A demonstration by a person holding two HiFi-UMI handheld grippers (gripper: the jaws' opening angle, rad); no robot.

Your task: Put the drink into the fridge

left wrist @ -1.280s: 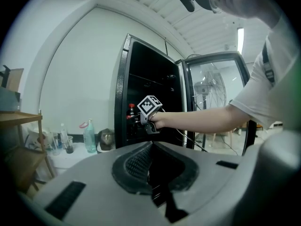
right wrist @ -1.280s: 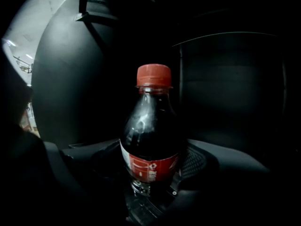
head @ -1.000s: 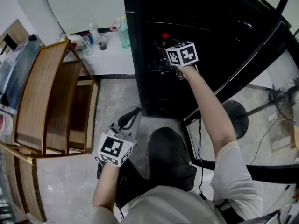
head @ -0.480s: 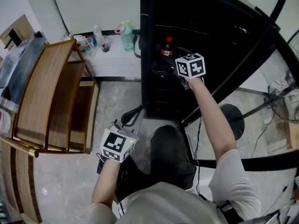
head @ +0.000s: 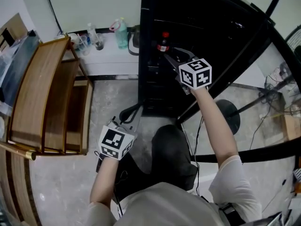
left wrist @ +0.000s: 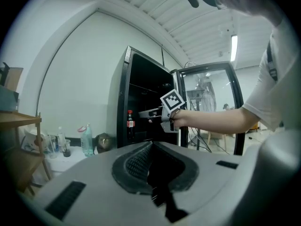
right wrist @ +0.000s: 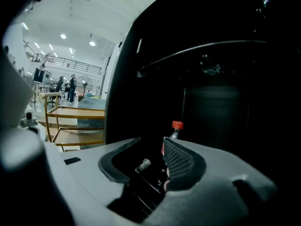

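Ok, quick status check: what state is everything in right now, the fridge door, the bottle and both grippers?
Fridge door: swung open.
Cola bottle: upright on a shelf inside, red cap on, not held.
Right gripper: jaws closing, nothing between them, bottle just beyond the tips.
Left gripper: shut, empty.

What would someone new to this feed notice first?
The open black fridge fills the upper middle of the head view, with a red-capped cola bottle standing upright on a shelf inside. The right gripper reaches toward it on an outstretched arm, its jaws closing on nothing; the bottle stands just beyond them. The left gripper hangs low in front of the person, jaws together, near a wooden shelf unit at the left.
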